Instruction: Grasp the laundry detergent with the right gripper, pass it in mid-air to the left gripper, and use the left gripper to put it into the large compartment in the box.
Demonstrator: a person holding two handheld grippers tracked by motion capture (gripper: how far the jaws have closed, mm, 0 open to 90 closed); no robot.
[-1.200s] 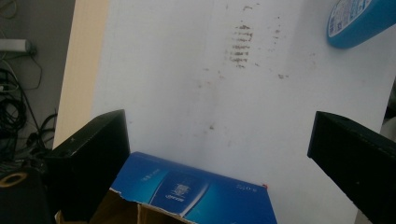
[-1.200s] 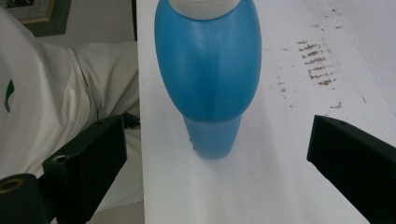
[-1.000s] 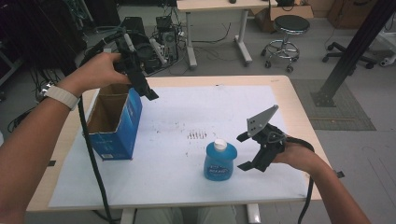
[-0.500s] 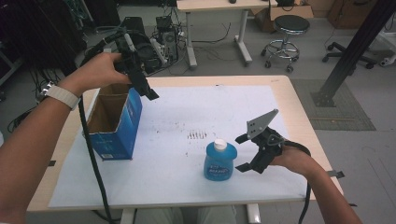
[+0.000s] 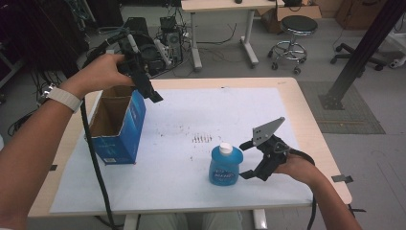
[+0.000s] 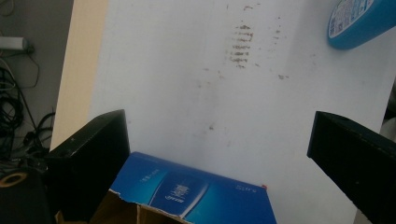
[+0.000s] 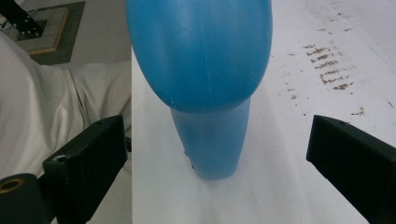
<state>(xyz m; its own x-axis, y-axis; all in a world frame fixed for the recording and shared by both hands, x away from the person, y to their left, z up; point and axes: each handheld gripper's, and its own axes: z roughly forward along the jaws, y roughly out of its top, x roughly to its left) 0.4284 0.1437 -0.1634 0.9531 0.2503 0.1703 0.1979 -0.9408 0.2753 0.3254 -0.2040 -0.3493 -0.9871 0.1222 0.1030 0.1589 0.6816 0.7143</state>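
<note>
Bottle (image 5: 225,166), blue with white cap, stands upright on the white sheet (image 5: 191,120) covering the tabletop (image 5: 306,115), near the front edge, right of centre. Right gripper (image 5: 246,159) sits just beside it on its right, jaws spread wide, one either side of the bottle's line, not touching it; in the right gripper view the bottle (image 7: 205,79) sits between the wide jaws, close. Brown smudge marks (image 5: 202,139) lie on the sheet behind the bottle. Blue cardboard box (image 5: 116,125), top open, stands at the left part of the sheet. Left gripper (image 5: 152,93) hangs above the box's far right corner, jaws wide, holding nothing; box edge (image 6: 196,193) shows low between them.
</note>
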